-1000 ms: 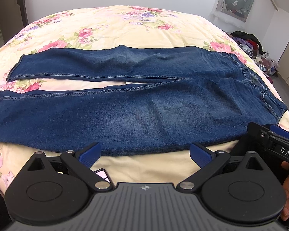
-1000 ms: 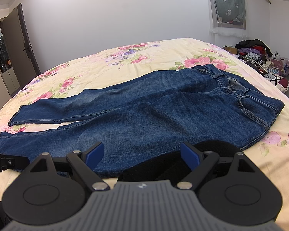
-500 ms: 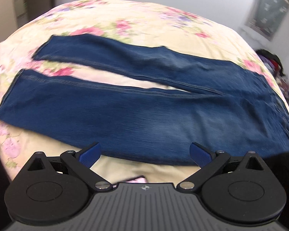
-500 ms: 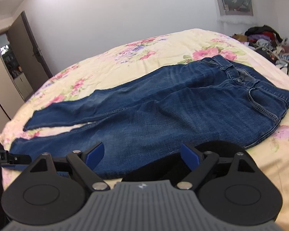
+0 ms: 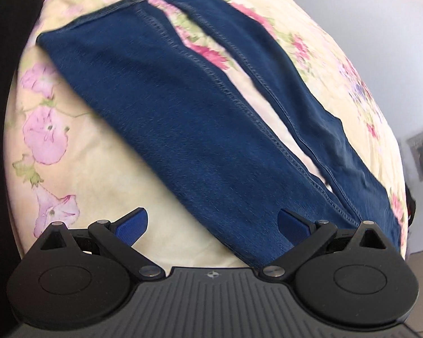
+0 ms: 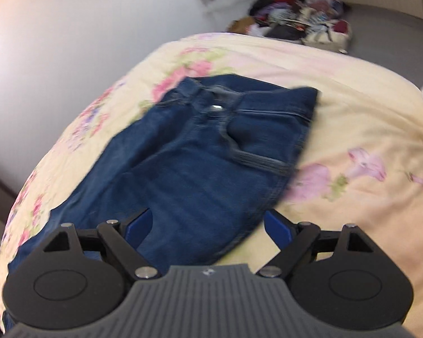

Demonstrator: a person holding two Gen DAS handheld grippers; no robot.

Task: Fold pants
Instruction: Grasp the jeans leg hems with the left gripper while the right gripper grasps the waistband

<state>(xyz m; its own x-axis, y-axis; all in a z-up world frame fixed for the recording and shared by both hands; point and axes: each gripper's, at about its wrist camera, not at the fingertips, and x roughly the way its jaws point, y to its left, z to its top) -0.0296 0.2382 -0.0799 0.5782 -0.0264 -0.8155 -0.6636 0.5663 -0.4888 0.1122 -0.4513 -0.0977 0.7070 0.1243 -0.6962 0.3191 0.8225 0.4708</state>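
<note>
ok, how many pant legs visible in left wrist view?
2. The near leg runs diagonally across the bedspread toward the left tongs; the far leg lies beside it, apart, floral fabric showing between. Both flat, unfolded.

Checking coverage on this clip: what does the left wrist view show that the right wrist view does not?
Left wrist only: both legs of the jeans down to the hem ends, lying apart with bedspread between them, and a dark sleeve at the edge.
Right wrist only: the waistband with its button, and a clothes pile on the floor.
Both: the floral bedspread, the jeans lying flat, and an open, empty claw, left claw and right claw.
</note>
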